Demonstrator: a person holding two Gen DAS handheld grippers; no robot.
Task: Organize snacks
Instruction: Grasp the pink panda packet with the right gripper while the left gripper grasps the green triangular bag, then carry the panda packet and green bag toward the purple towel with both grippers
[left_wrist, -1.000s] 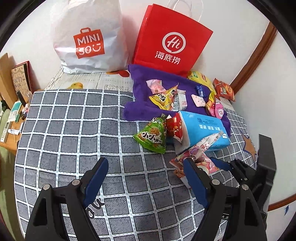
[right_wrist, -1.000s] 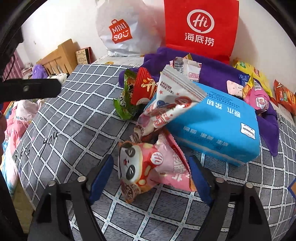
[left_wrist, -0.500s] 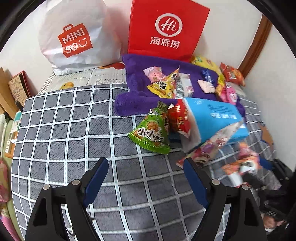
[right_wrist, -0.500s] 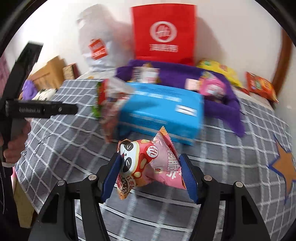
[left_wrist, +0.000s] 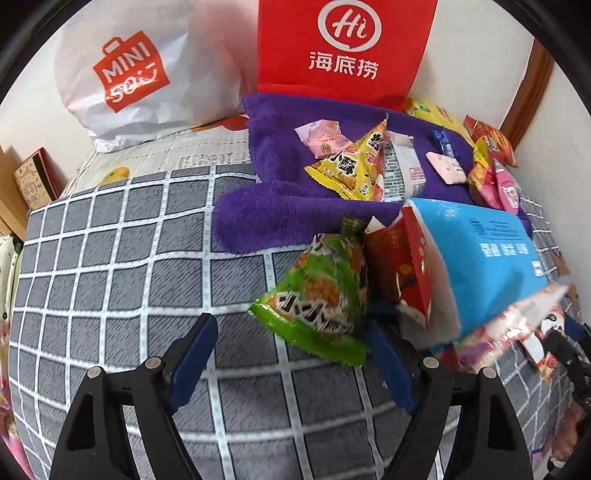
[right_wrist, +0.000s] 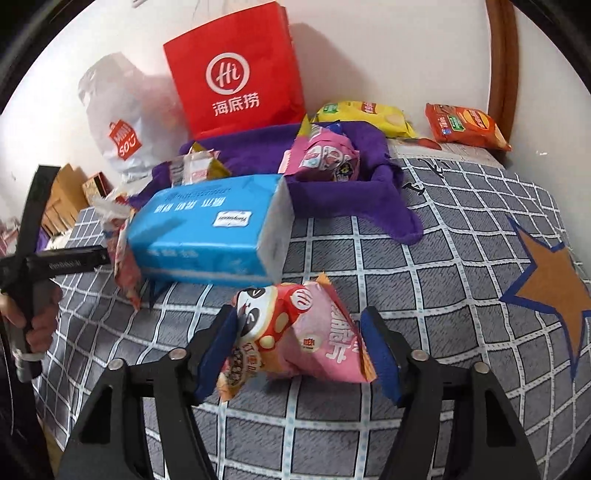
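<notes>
**Panda snack pouch between widening right jaws**

Sitting between the right gripper (right_wrist: 299, 350), the pink panda snack pouch (right_wrist: 295, 332) lies crosswise, left pad touching, jaws opening; the left gripper (left_wrist: 291, 365) gapes empty, the green triangular snack pack (left_wrist: 317, 295) just ahead, rightward; beyond, the blue tissue pack (right_wrist: 210, 229), then the purple towel (left_wrist: 280, 199).

Grey white-gridded bedspread (left_wrist: 129, 258), purple towel (left_wrist: 280, 206), red paper bag (left_wrist: 343, 48), blue tissue pack (right_wrist: 207, 229).
</notes>
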